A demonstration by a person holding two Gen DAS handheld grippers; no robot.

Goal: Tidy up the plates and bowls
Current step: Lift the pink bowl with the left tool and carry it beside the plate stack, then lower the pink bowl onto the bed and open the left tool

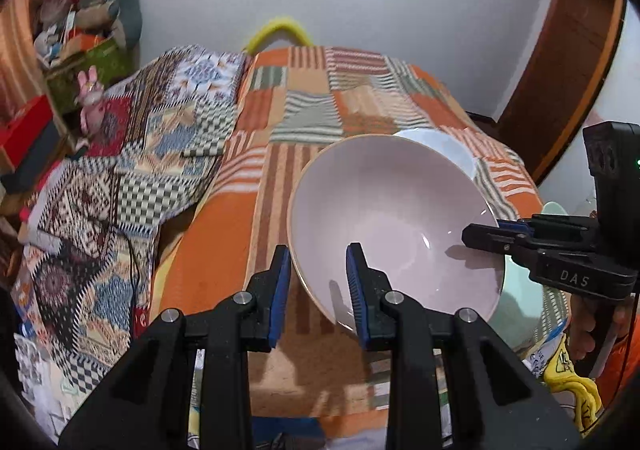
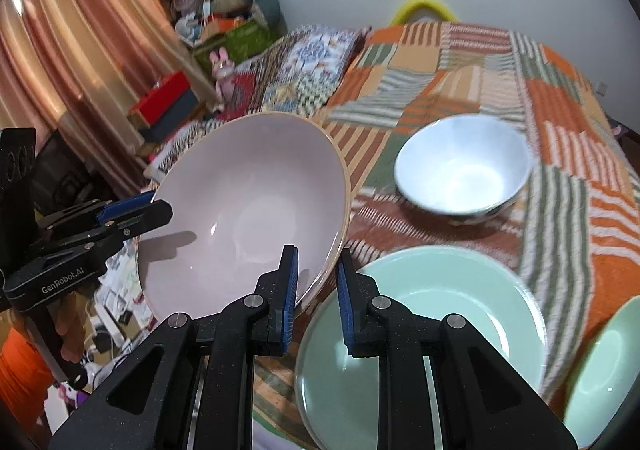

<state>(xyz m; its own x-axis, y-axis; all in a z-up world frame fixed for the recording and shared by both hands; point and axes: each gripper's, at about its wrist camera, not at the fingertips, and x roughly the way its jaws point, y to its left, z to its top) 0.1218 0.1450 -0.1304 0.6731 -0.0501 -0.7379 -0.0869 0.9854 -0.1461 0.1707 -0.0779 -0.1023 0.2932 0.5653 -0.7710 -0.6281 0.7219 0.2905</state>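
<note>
A large pale pink bowl (image 1: pixel 392 217) is held tilted in the air between both grippers. My left gripper (image 1: pixel 318 278) is shut on its near-left rim. My right gripper (image 2: pixel 316 282) is shut on the opposite rim; it also shows in the left wrist view (image 1: pixel 486 234). In the right wrist view the pink bowl (image 2: pixel 248 209) hangs left of a large green plate (image 2: pixel 452 310) on the bed. A white bowl (image 2: pixel 460 173) stands farther back. A second green dish (image 2: pixel 604 370) shows at the right edge.
The dishes rest on an orange striped bedspread (image 2: pixel 460 69). A patterned quilt (image 1: pixel 120 177) lies to the left. Clutter and boxes (image 2: pixel 168 105) line the curtain side. The left gripper (image 2: pixel 132 215) shows in the right wrist view.
</note>
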